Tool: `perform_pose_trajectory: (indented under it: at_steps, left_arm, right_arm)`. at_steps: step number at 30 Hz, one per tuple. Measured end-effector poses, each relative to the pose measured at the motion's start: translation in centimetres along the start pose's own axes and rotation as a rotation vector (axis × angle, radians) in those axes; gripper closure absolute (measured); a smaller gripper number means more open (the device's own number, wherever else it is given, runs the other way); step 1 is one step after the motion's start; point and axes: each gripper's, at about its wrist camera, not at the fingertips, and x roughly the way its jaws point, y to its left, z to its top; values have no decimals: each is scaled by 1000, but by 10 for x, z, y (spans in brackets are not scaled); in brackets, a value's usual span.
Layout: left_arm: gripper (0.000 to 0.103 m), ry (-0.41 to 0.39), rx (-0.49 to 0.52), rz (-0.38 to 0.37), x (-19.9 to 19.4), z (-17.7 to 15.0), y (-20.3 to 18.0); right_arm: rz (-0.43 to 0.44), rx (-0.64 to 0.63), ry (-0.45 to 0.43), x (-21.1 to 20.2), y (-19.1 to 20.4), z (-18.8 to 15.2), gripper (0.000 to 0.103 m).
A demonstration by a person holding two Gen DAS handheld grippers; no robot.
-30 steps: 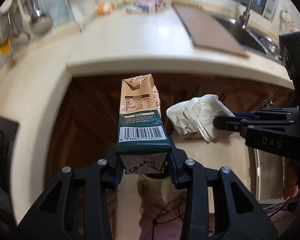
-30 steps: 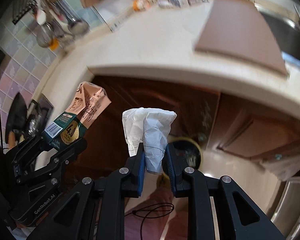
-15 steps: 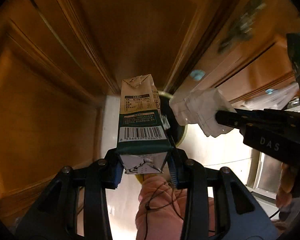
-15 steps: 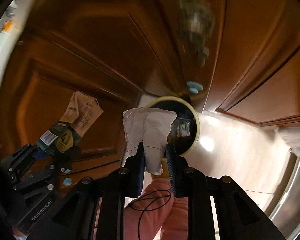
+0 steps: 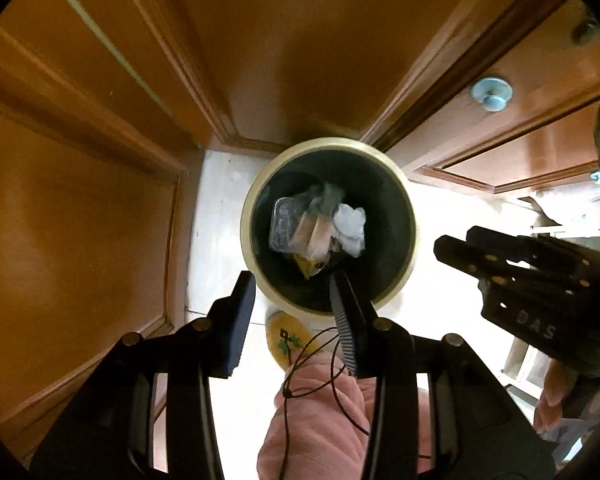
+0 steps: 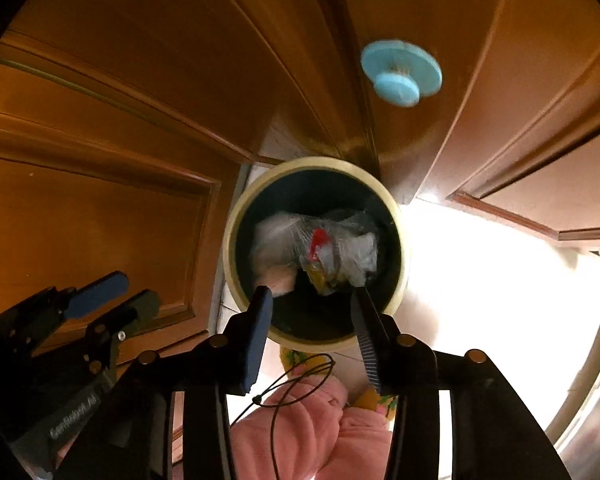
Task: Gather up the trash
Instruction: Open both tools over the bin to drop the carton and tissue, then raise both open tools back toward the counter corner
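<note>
Both my left tongs [image 5: 292, 300] and right tongs [image 6: 312, 316] have just spread, empty, above the bin [image 5: 408, 216]. The trash [image 5: 320, 226] lies inside. Dropping lower risks knocking the rim.

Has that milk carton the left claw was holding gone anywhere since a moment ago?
Yes. It has left the left gripper, whose jaws now stand open and empty, and dropped down into the trash bin on the floor, among the rubbish there.
</note>
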Motion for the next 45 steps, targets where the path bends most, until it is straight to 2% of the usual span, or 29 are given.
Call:
perform_pose_trajectory:
  at_steps: [5, 10, 14, 18, 24, 29, 32, 34, 36, 40, 45]
  left_arm:
    - [67, -3, -6, 0, -5, 6, 3]
    - [67, -22, 27, 14, -37, 4, -6]
    - [67, -40, 36, 16, -83, 5, -16]
    - [67, -84, 51, 6, -147, 7, -23]
    - [67, -206, 74, 7, -269, 19, -25]
    - [67, -358, 78, 17, -373, 38, -25]
    - [67, -452, 78, 24, -428, 52, -24]
    - [63, -517, 78, 24, -459, 63, -22]
    - [53, -563, 79, 24, -480, 72, -24]
    - [53, -659, 116, 39, -514, 94, -26]
    - [52, -723, 150, 52, -546, 112, -31]
  right_arm:
    - [-7, -6, 20, 4, -2, -5, 61]
    - [1, -6, 23, -17, 4, -12, 61]
    - [10, -4, 10, -47, 14, -17, 61]
    - [18, -26, -18, -101, 34, -19, 61]
    - [23, -84, -74, -197, 71, -19, 61]
    - [30, -154, -175, -292, 110, -9, 61]
    - [32, -195, -253, -343, 131, -3, 56]
    - [27, -219, -318, -374, 143, 2, 52]
    - [18, -234, -371, -399, 154, 8, 52]
    - [-4, -255, -472, -439, 169, 22, 52]
    - [-39, -241, -575, -474, 179, 49, 52]
